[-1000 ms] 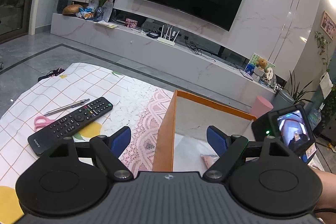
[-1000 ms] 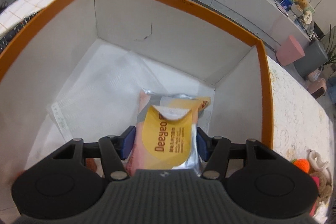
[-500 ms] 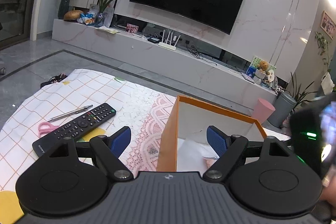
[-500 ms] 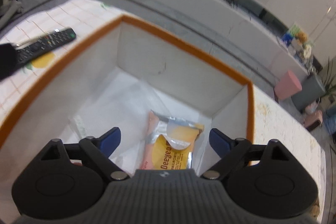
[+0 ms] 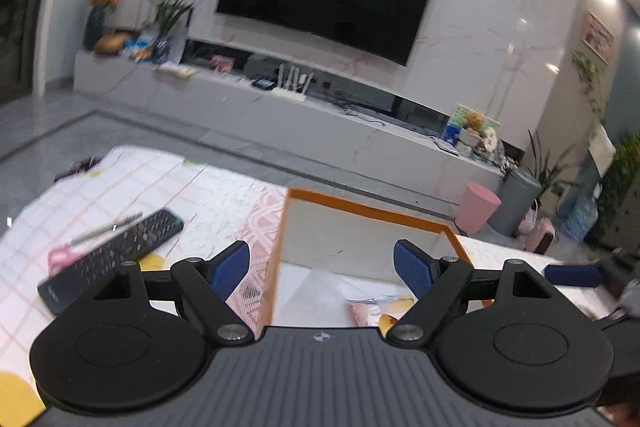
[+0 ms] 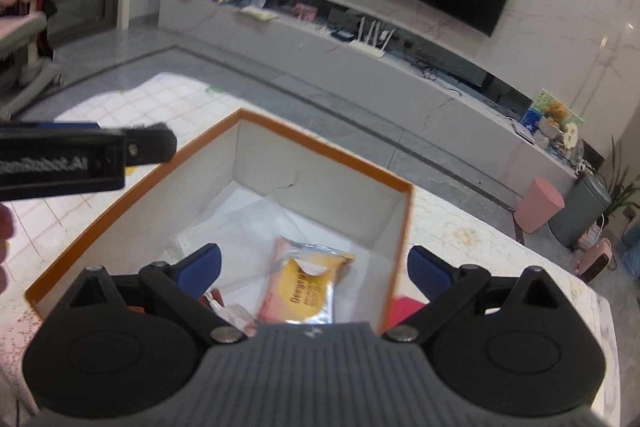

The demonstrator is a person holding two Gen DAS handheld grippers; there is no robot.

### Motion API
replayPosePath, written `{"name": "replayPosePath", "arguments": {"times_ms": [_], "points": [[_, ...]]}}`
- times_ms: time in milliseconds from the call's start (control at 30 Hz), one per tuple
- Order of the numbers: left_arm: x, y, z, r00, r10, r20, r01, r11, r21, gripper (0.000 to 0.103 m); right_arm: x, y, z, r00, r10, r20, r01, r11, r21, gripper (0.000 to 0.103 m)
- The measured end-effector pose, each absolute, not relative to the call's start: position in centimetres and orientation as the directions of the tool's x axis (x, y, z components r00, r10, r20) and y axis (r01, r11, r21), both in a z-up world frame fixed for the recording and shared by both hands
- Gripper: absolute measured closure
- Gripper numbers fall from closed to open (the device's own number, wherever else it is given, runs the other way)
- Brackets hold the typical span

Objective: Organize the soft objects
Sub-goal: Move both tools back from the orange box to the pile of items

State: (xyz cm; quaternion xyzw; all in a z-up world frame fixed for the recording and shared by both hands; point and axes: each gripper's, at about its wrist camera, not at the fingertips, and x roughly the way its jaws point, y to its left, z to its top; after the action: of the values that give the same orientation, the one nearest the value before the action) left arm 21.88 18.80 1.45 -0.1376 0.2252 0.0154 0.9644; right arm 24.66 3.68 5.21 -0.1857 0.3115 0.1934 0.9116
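An orange-rimmed white box [image 6: 328,151] stands on the table, lined with a clear plastic bag [image 6: 248,223]. A yellow-and-pink soft packet [image 6: 308,291] lies on its floor beside small wrapped items [image 6: 228,309]. Above the box's near edge hangs my right gripper [image 6: 316,267], open, its blue pads well apart from the packet. My left gripper [image 5: 322,267] is open and empty, straddling the left wall of the box [image 5: 360,211]. The packet [image 5: 374,307] shows low inside the box in the left wrist view. The left gripper's body [image 6: 80,163] crosses the left of the right wrist view.
On the checked cloth left of the box lie a black remote [image 5: 116,259], a pen [image 5: 104,227] and pink scissors [image 5: 60,259]. A pink object [image 6: 404,307] lies just outside the box's right wall. A pink bin [image 6: 538,203] and a grey bin [image 6: 578,211] stand on the floor beyond.
The right gripper opened and let go of the packet, which now lies in the box. It then rose and drew back. The left gripper lifted slightly.
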Motion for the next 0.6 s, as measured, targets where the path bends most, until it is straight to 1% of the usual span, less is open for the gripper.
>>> {"name": "replayPosePath", "arguments": {"times_ms": [67,200,333,467,600], "points": [[21.8,18.3,1.8,0.902,-0.027,-0.43,-0.087,0.966,-0.242,0.007,24.0,2.0,5.9,0.743,0.235,-0.627,-0.45,0.869,-0.206,0.005],[21.5,17.6,2.6,0.906,-0.058,-0.418,-0.061,0.962,-0.267,0.007,22.9,-1.5,7.0,0.775,0.211,-0.596,-0.393,0.9,-0.192,0.005],[20.9,16.5,3.5,0.918,-0.062,-0.391,-0.041,0.967,-0.251,0.007,21.7,-5.1,8.1,0.806,0.177,-0.565,-0.331,0.926,-0.181,0.005],[20.4,15.1,4.0,0.916,-0.106,-0.386,0.006,0.968,-0.252,0.007,20.2,-9.2,8.5,0.837,0.132,-0.531,-0.269,0.945,-0.189,0.005],[20.0,12.4,4.3,0.922,-0.102,-0.374,0.034,0.982,-0.185,0.007,19.0,-13.9,8.0,0.855,0.06,-0.515,-0.186,0.962,-0.198,0.005]]}}
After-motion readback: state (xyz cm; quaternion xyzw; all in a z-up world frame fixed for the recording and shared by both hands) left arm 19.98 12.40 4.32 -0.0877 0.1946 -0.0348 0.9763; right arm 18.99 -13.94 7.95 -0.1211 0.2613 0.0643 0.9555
